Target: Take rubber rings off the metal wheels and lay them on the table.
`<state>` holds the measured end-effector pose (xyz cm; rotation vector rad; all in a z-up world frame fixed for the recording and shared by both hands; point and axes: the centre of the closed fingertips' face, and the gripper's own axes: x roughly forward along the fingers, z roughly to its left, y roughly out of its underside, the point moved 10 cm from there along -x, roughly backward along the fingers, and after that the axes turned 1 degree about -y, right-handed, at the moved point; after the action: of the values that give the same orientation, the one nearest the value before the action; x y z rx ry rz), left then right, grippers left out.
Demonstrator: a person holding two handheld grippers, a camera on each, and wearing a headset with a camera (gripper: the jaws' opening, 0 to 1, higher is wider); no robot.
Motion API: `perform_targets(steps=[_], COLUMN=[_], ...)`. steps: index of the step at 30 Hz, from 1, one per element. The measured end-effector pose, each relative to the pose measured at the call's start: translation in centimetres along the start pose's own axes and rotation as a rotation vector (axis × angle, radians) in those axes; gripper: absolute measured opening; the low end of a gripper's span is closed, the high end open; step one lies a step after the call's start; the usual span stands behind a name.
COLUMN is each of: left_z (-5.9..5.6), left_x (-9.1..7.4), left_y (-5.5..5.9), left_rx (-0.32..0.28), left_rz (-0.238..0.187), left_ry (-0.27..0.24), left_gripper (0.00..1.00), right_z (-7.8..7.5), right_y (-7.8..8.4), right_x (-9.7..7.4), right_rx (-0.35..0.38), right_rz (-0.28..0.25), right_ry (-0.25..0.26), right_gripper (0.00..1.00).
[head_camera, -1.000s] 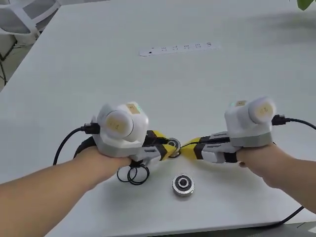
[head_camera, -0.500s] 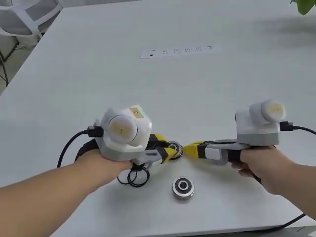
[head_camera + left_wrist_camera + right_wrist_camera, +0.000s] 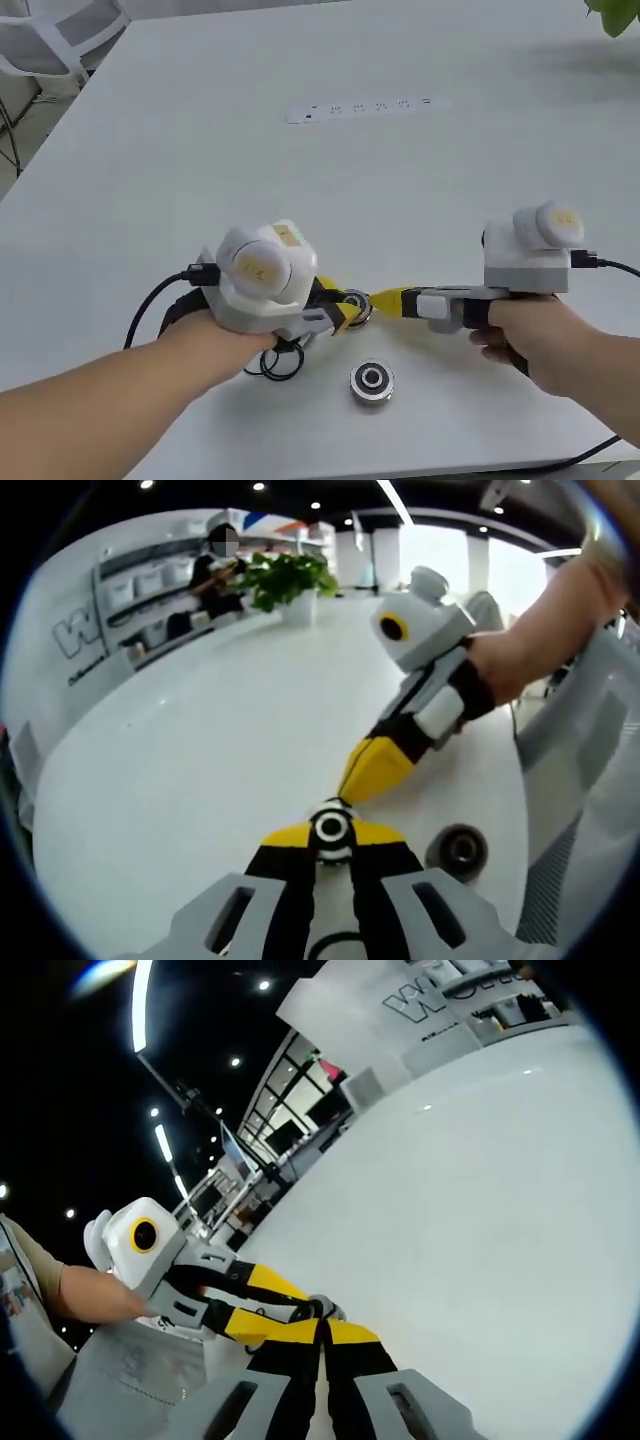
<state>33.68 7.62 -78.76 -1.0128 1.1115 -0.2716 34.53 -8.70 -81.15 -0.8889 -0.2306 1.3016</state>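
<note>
left gripper (image 3: 343, 312) clamped on metal wheel (image 3: 353, 302); right gripper (image 3: 381, 299) jaws together, tip touching that wheel; second wheel (image 3: 371, 379) near it, person-side, on table (image 3: 300, 200); loose rubber rings (image 3: 278, 362) near it too

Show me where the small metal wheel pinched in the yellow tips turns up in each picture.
Head view: held wheel just below centre, above the loose wheel.
Left gripper view: lower centre, clamped in the left gripper.
Right gripper view: lower centre, just ahead of the right gripper.
Shared landmark: the left gripper's yellow tips around it.
</note>
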Motion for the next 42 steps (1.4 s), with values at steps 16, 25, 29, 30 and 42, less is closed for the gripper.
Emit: perform_targets(steps=[16,25,29,30,42], left_z=[-0.2,-0.2,-0.3,-0.3,-0.5], left_x=[0.0,0.0,0.0,0.0,0.0], left_y=[0.0,0.0,0.0,0.0,0.0], left_rx=[0.009,0.016,0.019,0.02,0.024], left_rz=[0.006,0.007,0.007,0.007,0.001], left_ry=[-0.009,-0.011,-0.013,-0.014,-0.023], left_gripper=[0.12,0.12,0.12,0.12,0.12], right_z=[0.7,0.6,0.7,0.7,1.2], right_y=[-0.1,0.1,0.2,0.2,0.2], right_x=[0.3,0.2,0.3,0.3,0.0], right_rx=[-0.005,-0.002,-0.001,-0.001,0.004], right_rz=[0.012,0.007,0.006,0.005,-0.004], right_ry=[-0.017,-0.021,-0.02,-0.02,-0.061], right_gripper=[0.0,0.0,0.0,0.0,0.0])
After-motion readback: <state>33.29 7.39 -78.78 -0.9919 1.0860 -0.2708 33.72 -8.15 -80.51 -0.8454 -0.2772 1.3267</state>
